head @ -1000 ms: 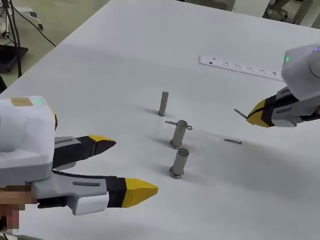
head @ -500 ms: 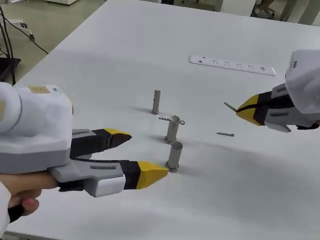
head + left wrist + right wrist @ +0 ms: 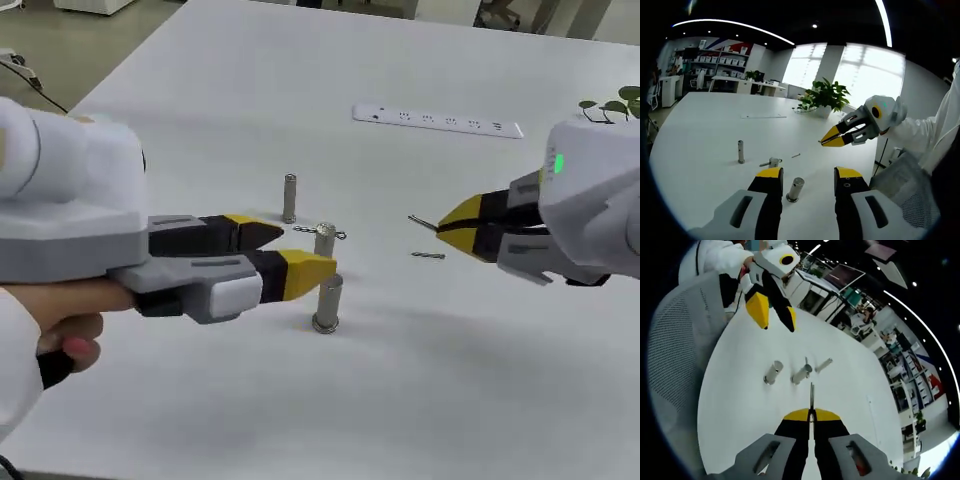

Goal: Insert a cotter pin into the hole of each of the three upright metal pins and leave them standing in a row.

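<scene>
Jaws on the right gripper (image 3: 452, 226) are clamping a cotter pin (image 3: 421, 221) by one end, with the free end sticking out past the yellow tips. The left gripper (image 3: 290, 252) jaws are sitting apart, gripping nothing. Middle metal pin (image 3: 324, 238) is already carrying a cotter pin through it. Near metal pin (image 3: 326, 303) and far metal pin (image 3: 290, 197) are standing bare, all three upright in a rough row on the white table (image 3: 200, 90). Spare cotter pin (image 3: 428, 256) is lying flat between the row and the right gripper. My read: the near pin is getting loaded next, since the left jaws are framing it in the left gripper view. They should be closing low on its shaft to steady it while the held cotter pin is going in level and slow; any side push risks tipping it. Its hole is too small to make out. Left gripper is hovering level just beside the middle and near pins, pointing right, a hand (image 3: 55, 315) wrapping its grip. Right gripper is hanging well apart, aiming back at the row.
</scene>
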### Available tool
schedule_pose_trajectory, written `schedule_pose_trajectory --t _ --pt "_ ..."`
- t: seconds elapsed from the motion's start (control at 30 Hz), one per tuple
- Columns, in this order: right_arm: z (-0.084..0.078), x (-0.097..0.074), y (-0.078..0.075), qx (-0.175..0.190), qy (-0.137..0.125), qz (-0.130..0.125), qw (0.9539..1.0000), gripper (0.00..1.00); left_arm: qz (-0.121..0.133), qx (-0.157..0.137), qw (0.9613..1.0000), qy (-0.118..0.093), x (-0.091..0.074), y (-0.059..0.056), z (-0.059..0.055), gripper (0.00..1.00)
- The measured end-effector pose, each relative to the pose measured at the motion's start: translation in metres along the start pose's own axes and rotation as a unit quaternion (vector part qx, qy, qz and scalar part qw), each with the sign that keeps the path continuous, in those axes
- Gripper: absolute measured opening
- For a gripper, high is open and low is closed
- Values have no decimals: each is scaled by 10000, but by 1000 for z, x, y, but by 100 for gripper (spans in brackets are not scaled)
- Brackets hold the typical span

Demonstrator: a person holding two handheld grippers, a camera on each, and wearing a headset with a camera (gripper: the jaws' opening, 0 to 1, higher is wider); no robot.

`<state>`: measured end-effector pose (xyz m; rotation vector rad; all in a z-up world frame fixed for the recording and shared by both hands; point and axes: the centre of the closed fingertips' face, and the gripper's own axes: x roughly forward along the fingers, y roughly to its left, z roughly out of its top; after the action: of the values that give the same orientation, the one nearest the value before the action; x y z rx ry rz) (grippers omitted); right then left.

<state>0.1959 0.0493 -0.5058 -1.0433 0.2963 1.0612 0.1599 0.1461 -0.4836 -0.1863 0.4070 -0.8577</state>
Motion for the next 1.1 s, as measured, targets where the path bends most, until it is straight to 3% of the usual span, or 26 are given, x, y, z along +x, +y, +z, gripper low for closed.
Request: schedule_pose_trajectory --t 0.17,0.27,0.57,1.1 --pt "3 2 10 -88 -59 53 9999 0 -237 92 9996 91 12 -10 2 30" --pt "6 2 15 -105 -85 79 9999 0 -370 260 9984 334 20 -15 -6 31" --pt "19 0 23 -169 -198 71 9996 0 -648 281 9967 404 39 -27 -8 28" --pt "30 3 30 -221 -280 134 9993 0 -895 153 9946 510 52 -34 -7 11"
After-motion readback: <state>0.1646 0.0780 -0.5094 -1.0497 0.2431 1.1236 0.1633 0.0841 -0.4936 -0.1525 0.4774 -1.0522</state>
